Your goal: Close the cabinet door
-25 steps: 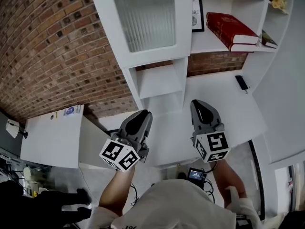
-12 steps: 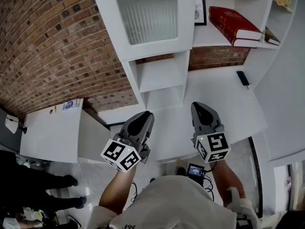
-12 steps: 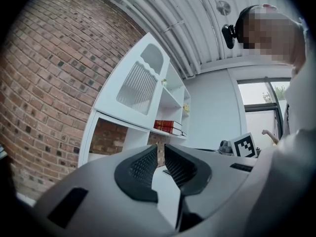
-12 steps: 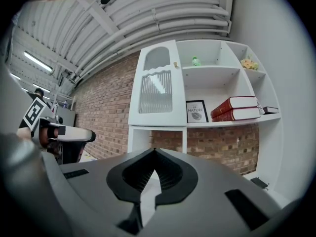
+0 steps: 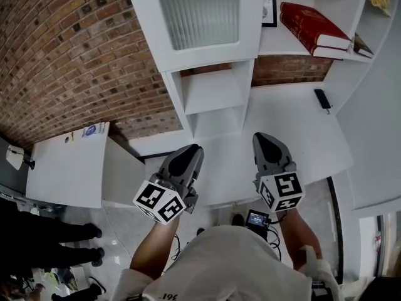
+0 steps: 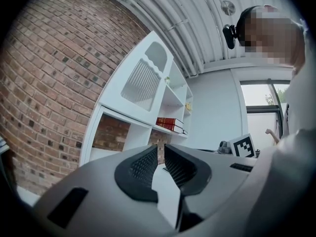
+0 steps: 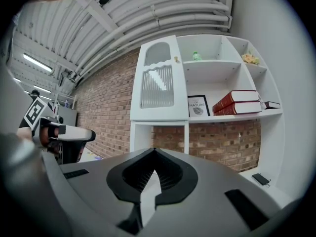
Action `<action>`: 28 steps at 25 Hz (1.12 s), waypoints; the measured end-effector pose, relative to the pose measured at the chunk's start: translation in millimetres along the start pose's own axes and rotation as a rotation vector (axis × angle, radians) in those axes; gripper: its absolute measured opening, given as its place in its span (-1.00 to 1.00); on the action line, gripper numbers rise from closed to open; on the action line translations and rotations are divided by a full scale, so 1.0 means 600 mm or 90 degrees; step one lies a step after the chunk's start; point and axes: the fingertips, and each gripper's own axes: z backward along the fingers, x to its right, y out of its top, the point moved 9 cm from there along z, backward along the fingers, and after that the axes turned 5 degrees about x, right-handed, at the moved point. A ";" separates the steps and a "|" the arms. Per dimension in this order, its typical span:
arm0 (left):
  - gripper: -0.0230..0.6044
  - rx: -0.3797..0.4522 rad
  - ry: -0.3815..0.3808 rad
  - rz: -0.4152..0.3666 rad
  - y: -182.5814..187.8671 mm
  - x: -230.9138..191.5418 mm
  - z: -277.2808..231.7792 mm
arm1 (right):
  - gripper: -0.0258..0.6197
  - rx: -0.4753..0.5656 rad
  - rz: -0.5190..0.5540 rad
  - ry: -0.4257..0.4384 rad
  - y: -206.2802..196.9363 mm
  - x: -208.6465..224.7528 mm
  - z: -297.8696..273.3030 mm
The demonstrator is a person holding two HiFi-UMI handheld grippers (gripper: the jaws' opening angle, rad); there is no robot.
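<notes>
The cabinet door [image 5: 197,14], a white panel with ribbed glass, stands upright over the upper-left compartment of the shelf unit [image 5: 216,99]. From the left gripper [image 5: 192,148] it lies at about 12 o'clock, and from the right gripper [image 5: 262,137] at about 11 o'clock, well apart from both. The left one looks better lined up with it. Both grippers hold nothing: the left jaws are all but together, the right jaws meet at the tips. Whether the door already sits flush cannot be told.

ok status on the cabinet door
Left gripper and right gripper shut, empty. Cabinet door looks closed, neither gripper touching it. Nothing in the way.
</notes>
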 end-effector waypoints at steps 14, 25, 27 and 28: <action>-0.77 -0.008 -0.001 0.011 -0.003 -0.005 0.004 | -0.84 -0.017 0.017 0.016 0.003 -0.004 -0.007; -0.77 -0.003 -0.006 0.016 0.017 -0.001 0.002 | -0.84 -0.020 0.042 0.015 0.029 -0.003 -0.014; -0.77 0.004 -0.007 0.009 0.020 -0.001 -0.003 | -0.84 -0.012 0.052 0.018 0.033 0.001 -0.021; -0.77 0.009 -0.007 0.004 0.019 -0.002 -0.007 | -0.84 -0.005 0.058 0.020 0.033 0.005 -0.025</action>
